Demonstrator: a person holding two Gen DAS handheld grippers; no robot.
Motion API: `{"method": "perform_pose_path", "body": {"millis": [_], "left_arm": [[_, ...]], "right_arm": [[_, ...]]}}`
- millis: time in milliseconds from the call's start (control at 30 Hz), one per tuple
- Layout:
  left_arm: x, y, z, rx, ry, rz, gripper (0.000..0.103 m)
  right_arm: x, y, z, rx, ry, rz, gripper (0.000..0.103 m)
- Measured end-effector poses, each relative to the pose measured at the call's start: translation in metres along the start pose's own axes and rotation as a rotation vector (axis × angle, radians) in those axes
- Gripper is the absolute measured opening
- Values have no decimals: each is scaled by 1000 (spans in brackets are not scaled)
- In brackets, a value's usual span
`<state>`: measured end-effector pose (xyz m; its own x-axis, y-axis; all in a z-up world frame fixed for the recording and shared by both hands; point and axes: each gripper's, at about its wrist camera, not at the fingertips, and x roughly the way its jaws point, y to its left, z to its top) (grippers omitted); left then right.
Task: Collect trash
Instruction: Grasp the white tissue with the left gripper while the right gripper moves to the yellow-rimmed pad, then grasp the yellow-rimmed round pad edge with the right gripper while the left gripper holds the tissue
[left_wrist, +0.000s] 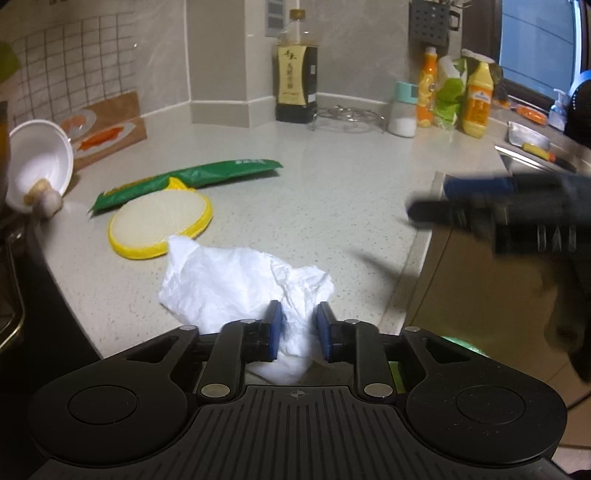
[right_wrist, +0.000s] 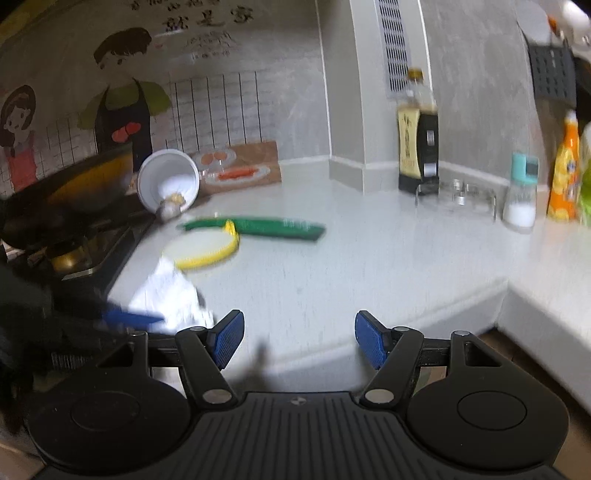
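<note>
My left gripper (left_wrist: 298, 330) is shut on a crumpled white tissue (left_wrist: 236, 280) at the near edge of the pale countertop (left_wrist: 332, 192); the tissue also shows in the right wrist view (right_wrist: 166, 295). A green wrapper (left_wrist: 184, 179) lies further back, also in the right wrist view (right_wrist: 258, 226). A tipped white bowl (left_wrist: 40, 162) with scraps lies at the left. My right gripper (right_wrist: 299, 338) is open and empty above the counter's front edge; it shows blurred at the right in the left wrist view (left_wrist: 480, 210).
A round yellow-rimmed pad (left_wrist: 160, 225) lies beside the tissue. A dark sauce bottle (left_wrist: 296, 70), a wire trivet (left_wrist: 345, 118), a salt jar (left_wrist: 403, 110) and orange bottles (left_wrist: 426, 88) stand at the back. A sink (left_wrist: 535, 155) is at the right, a wok (right_wrist: 66, 195) on the stove at the left.
</note>
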<state>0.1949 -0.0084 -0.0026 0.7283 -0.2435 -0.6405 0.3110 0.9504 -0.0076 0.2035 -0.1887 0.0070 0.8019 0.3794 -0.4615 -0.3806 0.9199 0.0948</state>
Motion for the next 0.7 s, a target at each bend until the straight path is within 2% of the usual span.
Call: {"method": "perform_pose_path", "body": {"millis": [33, 67, 167, 267, 367, 467, 600, 700], "left_arm": [[-3, 5, 0, -28, 2, -8, 12], [-11, 11, -2, -61, -25, -20, 12], [-40, 27, -6, -110, -133, 12, 11], [-76, 47, -9, -201, -269, 51, 11], [-101, 68, -12, -304, -368, 80, 11], [-114, 83, -16, -381, -414, 90, 11], [-123, 93, -22, -438, -441, 101, 11], [-127, 100, -25, -448, -455, 113, 11]], "right_arm": [[1, 3, 10, -7, -10, 5, 70], [4, 6, 19, -11, -18, 12, 72], [22, 17, 48, -10, 3, 57, 75], [58, 32, 72, 13, 89, 119, 76], [97, 60, 84, -12, 175, 153, 76], [136, 100, 86, -112, 201, 119, 76], [182, 149, 79, -292, 177, 40, 76], [212, 156, 77, -286, 244, 28, 76]]}}
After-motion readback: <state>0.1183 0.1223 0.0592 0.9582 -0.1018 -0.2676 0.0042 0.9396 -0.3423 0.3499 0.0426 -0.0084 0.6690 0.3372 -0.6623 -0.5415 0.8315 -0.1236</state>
